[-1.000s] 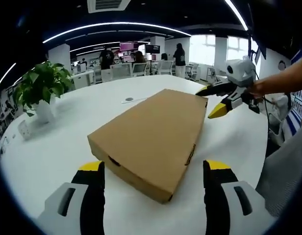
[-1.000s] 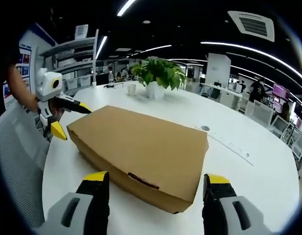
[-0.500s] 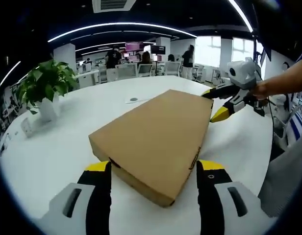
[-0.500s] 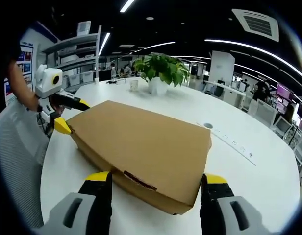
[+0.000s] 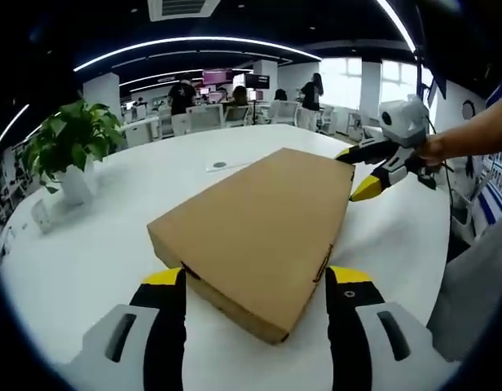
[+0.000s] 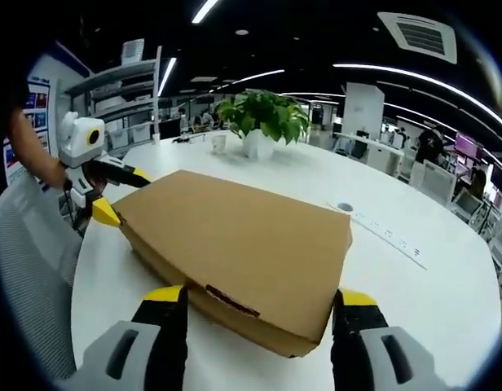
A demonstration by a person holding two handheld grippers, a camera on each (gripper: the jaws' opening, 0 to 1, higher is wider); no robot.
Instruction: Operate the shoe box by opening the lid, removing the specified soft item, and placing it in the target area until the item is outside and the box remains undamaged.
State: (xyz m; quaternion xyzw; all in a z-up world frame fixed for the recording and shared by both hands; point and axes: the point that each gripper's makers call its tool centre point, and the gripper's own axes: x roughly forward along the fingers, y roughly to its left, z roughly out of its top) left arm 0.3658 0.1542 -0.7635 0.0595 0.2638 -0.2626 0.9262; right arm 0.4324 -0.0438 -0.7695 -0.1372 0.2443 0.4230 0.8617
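The shoe box [image 5: 259, 224] lies flat on the round white table [image 5: 96, 244] with its lid closed, a plain brown cardboard box stretched lengthwise between my two hands. In the left gripper view, my left gripper [image 5: 256, 281] is spread wide, its yellow-tipped jaws standing on either side of the box's near corner, one jaw beside each face, with the cardboard reaching into the gap between them; whether either jaw touches it I cannot tell. At the far end of the box my right gripper [image 5: 363, 172] is also spread, one jaw just above the lid's edge and the other below it at the corner. The right gripper view shows the same from the other end: the box [image 6: 243, 244] runs away from me toward the left gripper [image 6: 116, 194] at its far corner. A potted plant [image 6: 263, 122] stands on the table beyond the box, well apart from it.
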